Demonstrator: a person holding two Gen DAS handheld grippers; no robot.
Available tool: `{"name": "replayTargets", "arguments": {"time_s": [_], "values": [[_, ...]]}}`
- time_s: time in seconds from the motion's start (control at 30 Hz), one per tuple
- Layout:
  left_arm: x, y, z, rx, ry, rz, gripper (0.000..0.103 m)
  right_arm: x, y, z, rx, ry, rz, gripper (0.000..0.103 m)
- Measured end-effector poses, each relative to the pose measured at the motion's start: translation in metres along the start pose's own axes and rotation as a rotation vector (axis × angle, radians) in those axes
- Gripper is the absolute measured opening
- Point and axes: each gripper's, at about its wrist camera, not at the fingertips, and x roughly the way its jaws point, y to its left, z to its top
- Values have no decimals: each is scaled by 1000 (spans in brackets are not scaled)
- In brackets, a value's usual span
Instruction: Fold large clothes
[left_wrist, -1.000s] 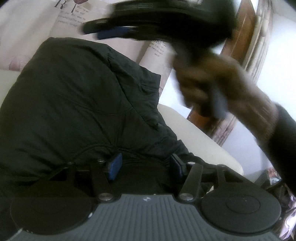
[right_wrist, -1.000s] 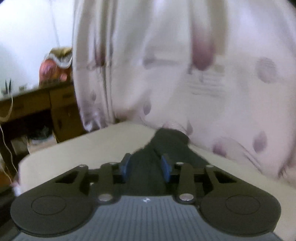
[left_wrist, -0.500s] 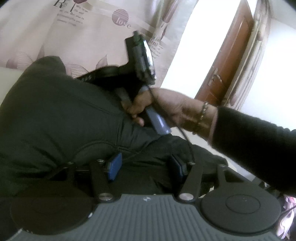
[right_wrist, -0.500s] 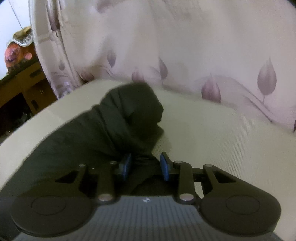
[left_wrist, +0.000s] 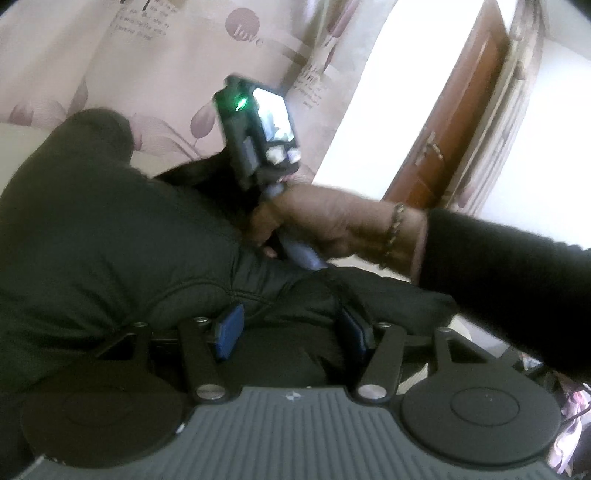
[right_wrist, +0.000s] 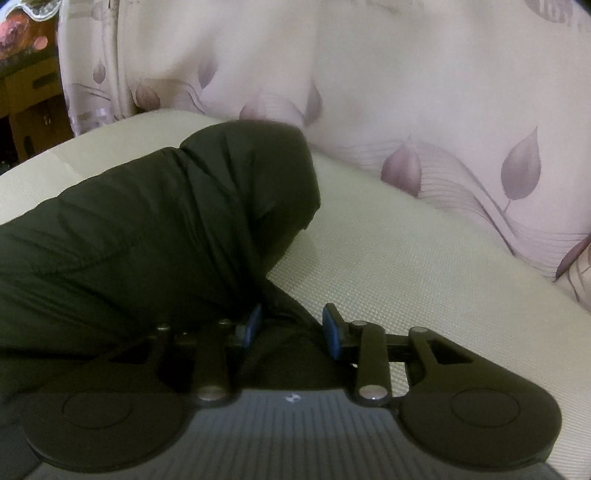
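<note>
Directly ahead of the left gripper (left_wrist: 291, 328), a bulky dark green padded jacket (left_wrist: 110, 236) lies heaped on a cream woven cushion surface (right_wrist: 388, 266). Its blue-padded fingers (left_wrist: 231, 328) stand apart, with a fold of the jacket bulging between them; whether the pads actually pinch that fold cannot be told. Beyond it and to its right, a bare hand wearing a bracelet (left_wrist: 314, 221) holds the right gripper (right_wrist: 291, 328) low against the jacket. In the right wrist view, that gripper's jaws are also parted, with dark cloth lying between them and the left pad half buried in it; a firm hold cannot be confirmed. A rounded puffy jacket end (right_wrist: 258, 177) rises just ahead of it. Pale curtains printed with mauve leaves (right_wrist: 424, 110) hang behind.

Risk, as a judgement: the thick, springy padding may slide out of a shallow bite, or the fold may spring back open once let go.
</note>
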Motion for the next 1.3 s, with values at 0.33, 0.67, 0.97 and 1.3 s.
{"name": "replayTargets", "arguments": {"time_s": [0.33,0.67,0.97,1.3], "values": [[5,-5,7,-8,8,9,66,-143,-32,-40,86,-152,86,38],[12,-16,0,62,5,29,69,-120,-22,-97,-4,-110,0,30],[13,-16,0,85,9,41,69,-139,-86,-116,288,-223,151,31],[18,-27,-3,122,-2,46,87,-265,-35,-195,272,-349,88,33]]}}
